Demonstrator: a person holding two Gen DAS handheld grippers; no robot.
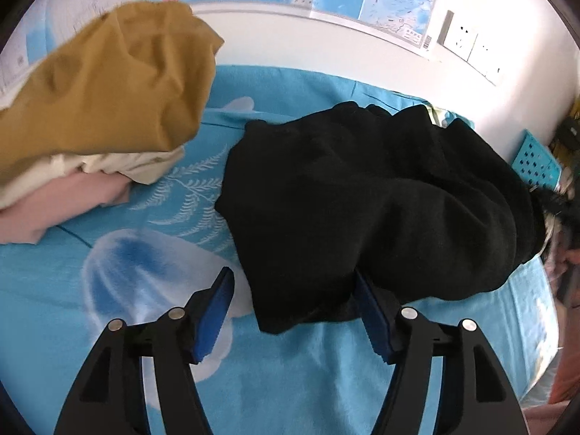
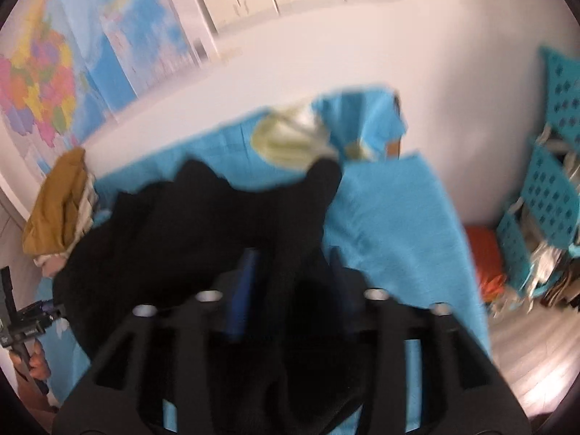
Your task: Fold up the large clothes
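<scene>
Black fabric fills the middle of both views: the black garment [image 1: 366, 210] lies bunched on the blue sheet [image 1: 65, 290], reaching from the centre toward the right edge of your left wrist view. Your left gripper [image 1: 293, 282] sits at the bottom of that frame with its jaws spread apart; the garment's near corner lies between the blue pads [image 1: 214, 319], but neither pad presses on it. To the upper left, a stack of folded clothes [image 1: 108, 83] rests on the sheet, mustard on top, cream and pink beneath, well apart from the black piece.

Your right wrist view is blurred. There your right gripper [image 2: 290, 264] stands at the bottom centre, jaws partly apart, with black cloth between them; whether the pads bite on it you cannot tell from this frame. Teal perforated bins [image 2: 551, 188] stand at the right edge, and a map [image 2: 43, 83] hangs on the wall at upper left.
</scene>
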